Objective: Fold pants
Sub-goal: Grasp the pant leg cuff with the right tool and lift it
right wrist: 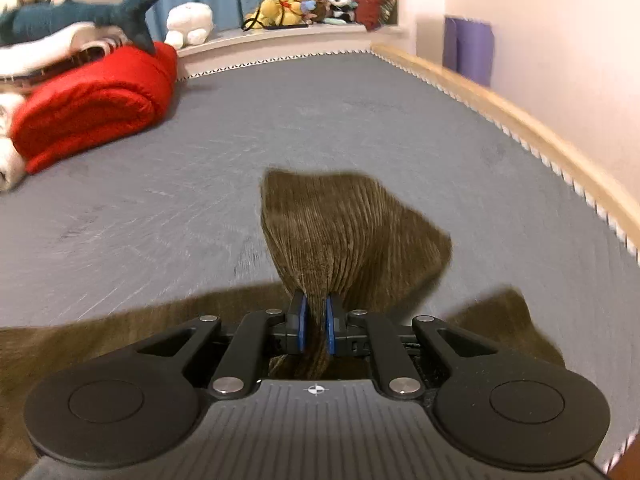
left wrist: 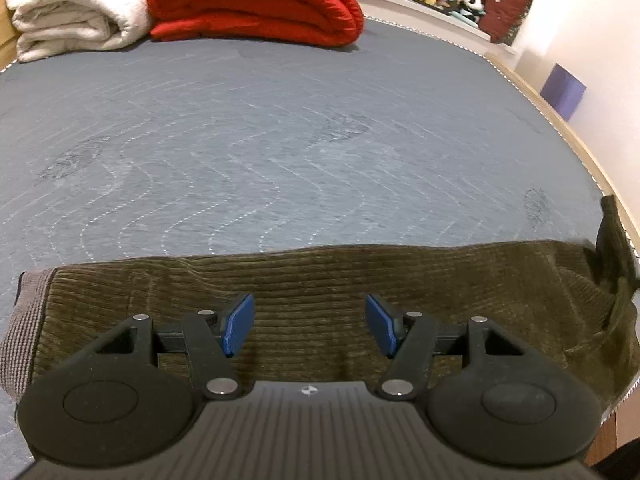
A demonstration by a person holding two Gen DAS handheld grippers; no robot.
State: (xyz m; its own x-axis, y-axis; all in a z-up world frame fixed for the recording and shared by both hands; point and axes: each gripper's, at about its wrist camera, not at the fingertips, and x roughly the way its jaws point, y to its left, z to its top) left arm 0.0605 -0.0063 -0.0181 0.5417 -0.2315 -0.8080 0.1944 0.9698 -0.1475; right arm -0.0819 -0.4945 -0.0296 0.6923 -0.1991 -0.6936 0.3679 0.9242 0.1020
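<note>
Left wrist view: a grey quilted bed [left wrist: 280, 152] fills the frame, with a folded white blanket [left wrist: 72, 8] and a folded red blanket [left wrist: 256, 4] at its far end. Olive corduroy pants [left wrist: 320, 280] lie flat across the near edge of the bed. The left gripper [left wrist: 310, 326] hovers over them with jaws apart, holding nothing. In the right wrist view, the right gripper [right wrist: 315, 326] is clamped on a bunched end of the pants [right wrist: 340, 232], lifted off the bed [right wrist: 280, 120]. Stuffed toys [right wrist: 292, 2] sit on a ledge beyond.

One pair of pants [left wrist: 320, 292], one red quilt [left wrist: 256, 4] at twelve o'clock, one white blanket [left wrist: 72, 8] and two grippers are counted
</note>
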